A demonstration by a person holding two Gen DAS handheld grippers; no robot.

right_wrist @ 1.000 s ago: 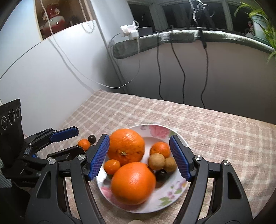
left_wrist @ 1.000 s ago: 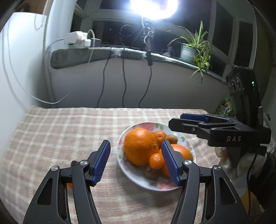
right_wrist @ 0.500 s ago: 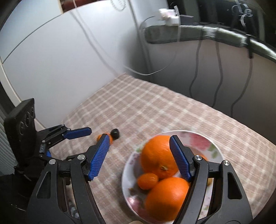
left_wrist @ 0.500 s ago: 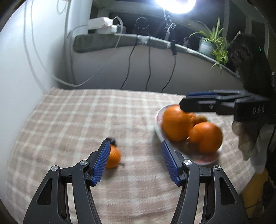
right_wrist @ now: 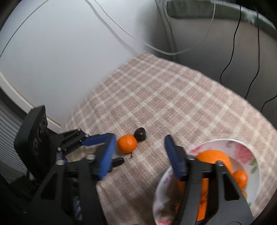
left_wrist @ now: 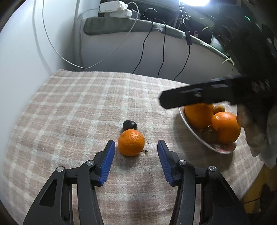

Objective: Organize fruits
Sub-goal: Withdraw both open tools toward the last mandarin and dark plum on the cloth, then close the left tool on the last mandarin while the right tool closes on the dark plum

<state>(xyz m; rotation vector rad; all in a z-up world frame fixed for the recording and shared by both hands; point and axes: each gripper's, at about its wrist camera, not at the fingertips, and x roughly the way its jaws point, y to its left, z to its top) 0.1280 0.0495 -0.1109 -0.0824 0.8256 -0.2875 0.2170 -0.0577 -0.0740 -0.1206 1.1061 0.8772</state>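
Left tongs (left_wrist: 136,164) are apart and closing, nothing pinched yet; the loose mandarin (left_wrist: 131,142) sits on the checked bench (left_wrist: 69,107) just past the tips, touching a dark fruit (left_wrist: 129,125). I'd push forward so the pads straddle its middle. Right tongs (right_wrist: 138,154) are also closing, empty, near the plate (right_wrist: 242,147) of oranges.

A checked beige cloth (left_wrist: 72,107) covers the table. Beyond its far edge, black cables (left_wrist: 143,50) hang down the wall from a grey-padded sill (left_wrist: 121,27). White adapters (left_wrist: 114,7) sit on the sill, a white cord (left_wrist: 57,52) looping down.
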